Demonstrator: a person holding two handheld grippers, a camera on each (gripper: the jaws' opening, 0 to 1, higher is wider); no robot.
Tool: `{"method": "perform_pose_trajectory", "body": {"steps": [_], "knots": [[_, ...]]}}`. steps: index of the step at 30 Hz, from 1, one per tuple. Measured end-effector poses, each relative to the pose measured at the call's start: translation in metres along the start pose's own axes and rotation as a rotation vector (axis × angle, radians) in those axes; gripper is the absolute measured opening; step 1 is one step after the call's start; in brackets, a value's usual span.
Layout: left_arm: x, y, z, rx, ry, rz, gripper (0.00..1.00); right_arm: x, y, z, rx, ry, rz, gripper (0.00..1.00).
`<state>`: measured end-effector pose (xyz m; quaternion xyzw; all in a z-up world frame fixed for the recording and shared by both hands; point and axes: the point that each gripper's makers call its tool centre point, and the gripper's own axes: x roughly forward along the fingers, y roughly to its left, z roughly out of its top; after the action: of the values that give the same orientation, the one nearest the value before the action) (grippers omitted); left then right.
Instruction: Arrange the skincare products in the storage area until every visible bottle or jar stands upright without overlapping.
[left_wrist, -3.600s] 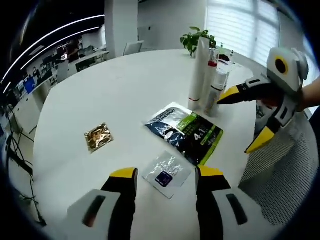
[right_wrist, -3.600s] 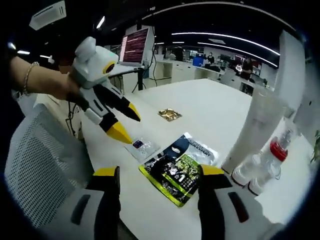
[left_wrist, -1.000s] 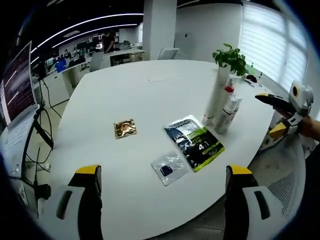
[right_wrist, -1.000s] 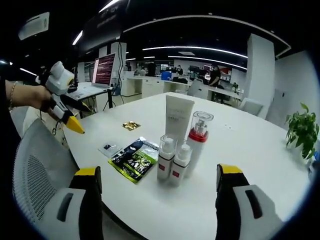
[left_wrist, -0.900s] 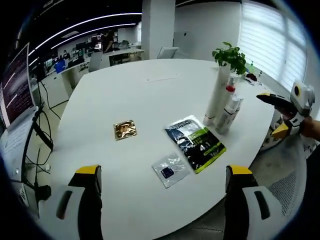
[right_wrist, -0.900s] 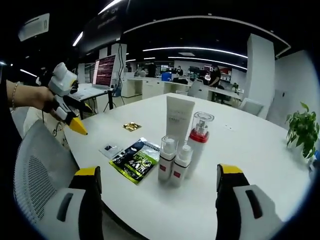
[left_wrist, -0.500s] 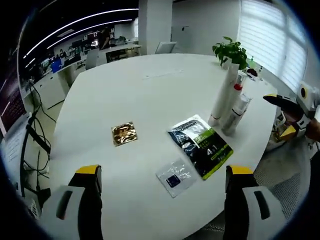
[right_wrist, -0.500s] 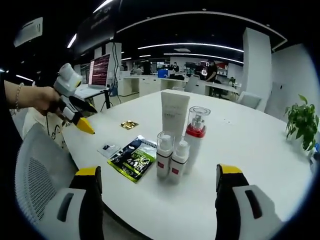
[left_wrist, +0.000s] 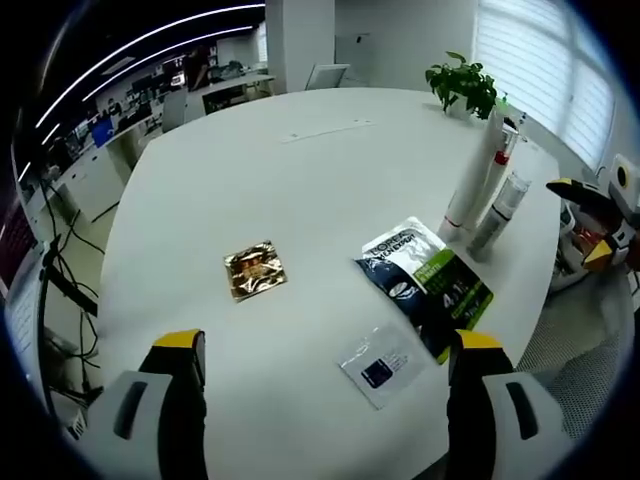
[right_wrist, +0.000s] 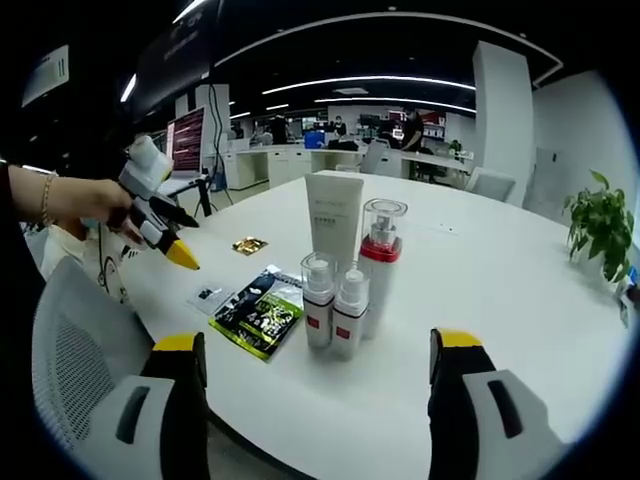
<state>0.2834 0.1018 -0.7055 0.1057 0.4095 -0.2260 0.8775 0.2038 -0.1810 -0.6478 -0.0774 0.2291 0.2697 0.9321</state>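
the four skincare products stood together on the white bench (right_wrist: 480, 300): a tall white tube (right_wrist: 335, 215), a pump bottle with a red collar (right_wrist: 381, 262), and two small spray bottles (right_wrist: 318, 300) (right_wrist: 350, 308) just in front of them. in the right tool view all four were upright, close together, and i could not tell if the neighbours touched. in the left tool view the same group (left_wrist: 478, 190) stood near the far right edge of the bench.

both tools were wide open and held nothing. the left tool (left_wrist: 325, 385) hung above the near edge of the bench, and the right tool (right_wrist: 320, 395) was low in front of the bottles, well apart from them.

in my judgement the arranging looked almost done, so the step in hand was a check. to do it well, the person should look for a clear gap between each bottle, and approach slowly if one needs a small shift. a wide tool coming fast could knock the light spray bottles over.

three flat sachets lay on the bench: a dark and green one (left_wrist: 427, 287), a small clear one (left_wrist: 379, 364), and a gold one (left_wrist: 255, 270). all looked sealed. the clear cap of the pump bottle showed the pump head inside.
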Motion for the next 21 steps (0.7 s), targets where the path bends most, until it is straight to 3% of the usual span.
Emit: {"method": "perform_pose_trajectory", "body": {"steps": [12,21], "knots": [[0.031,0.022,0.008,-0.016,0.063,0.005,0.9,-0.001,-0.004,-0.007,0.005,0.034,-0.026,0.9],[0.054,0.039,-0.001,-0.074,0.121,0.037,0.82,0.002,-0.005,-0.013,0.005,0.069,-0.03,0.88]]}}
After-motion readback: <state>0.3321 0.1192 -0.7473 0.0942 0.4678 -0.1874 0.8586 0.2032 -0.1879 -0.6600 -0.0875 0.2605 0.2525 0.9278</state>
